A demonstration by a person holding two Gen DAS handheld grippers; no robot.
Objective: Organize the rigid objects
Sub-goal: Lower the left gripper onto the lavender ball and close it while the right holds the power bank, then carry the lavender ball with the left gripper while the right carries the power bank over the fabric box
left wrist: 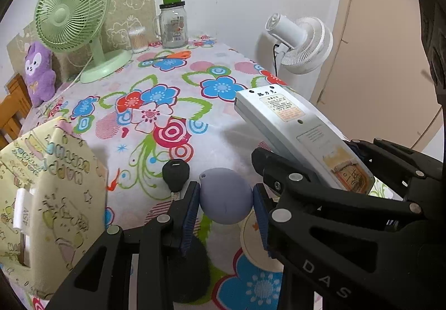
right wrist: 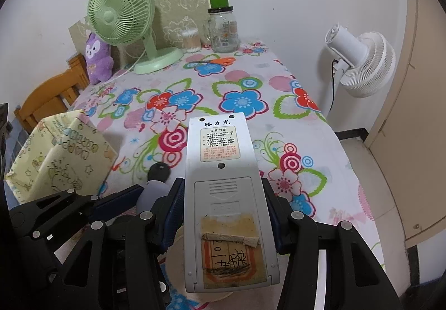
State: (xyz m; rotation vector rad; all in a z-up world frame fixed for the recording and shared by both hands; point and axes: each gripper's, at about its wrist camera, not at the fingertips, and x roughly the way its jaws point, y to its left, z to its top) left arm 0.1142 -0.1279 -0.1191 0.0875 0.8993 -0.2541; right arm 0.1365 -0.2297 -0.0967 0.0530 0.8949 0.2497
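From the left wrist camera, the left tongs point(left wrist: 226, 208) are closed on a lavender egg-shaped ball point(left wrist: 225, 195), its blue pads pressed against both sides, held just above the floral cloth of the bench point(left wrist: 167, 104) near its front edge. A black car key point(left wrist: 175, 172) lies on the cloth just beyond the ball, touching the left finger. The right tongs point(left wrist: 320, 173) reach in from the right, gripping a grey remote control point(left wrist: 295, 129) that is tilted upward with its back label showing. A yellow patterned box point(left wrist: 47, 193) stands at the bench's left edge. At the far edge stand a green desk fan point(left wrist: 75, 20), a glass jar point(left wrist: 173, 26) and a cotton swab tub point(left wrist: 137, 39).

From the right wrist camera, the right tongs point(right wrist: 225, 215) clamp the remote control point(right wrist: 223, 190) by its long sides, back side up, over the front part of the bench point(right wrist: 320, 126). The left tongs point(right wrist: 152, 198) sit just to the left, with the ball point(right wrist: 152, 194) partly visible between their fingers.
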